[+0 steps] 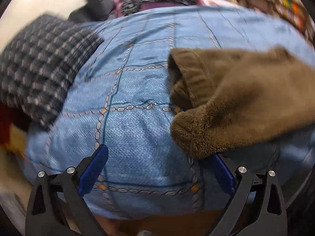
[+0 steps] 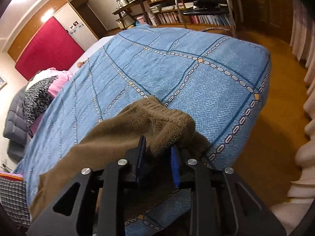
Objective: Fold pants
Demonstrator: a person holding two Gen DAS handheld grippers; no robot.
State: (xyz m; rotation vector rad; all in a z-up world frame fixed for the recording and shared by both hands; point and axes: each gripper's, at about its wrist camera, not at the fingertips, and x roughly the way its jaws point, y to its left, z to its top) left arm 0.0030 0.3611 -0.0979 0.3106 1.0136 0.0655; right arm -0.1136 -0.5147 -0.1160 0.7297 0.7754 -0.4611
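progress: early, no finished fold visible | brown fleece pants (image 2: 122, 129) lie bunched on the blue chain-patterned bedspread (image 2: 196, 74) near its corner | right gripper (image 2: 157, 153) narrow — pinching the fleece | left gripper (image 1: 159, 169) spread wide, empty — beside the pants | left: flatten, fold

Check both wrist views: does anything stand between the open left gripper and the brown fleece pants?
Nothing visible does. The left gripper is open over the blue bedspread, its right finger at the brown pants. The right gripper already grips them.
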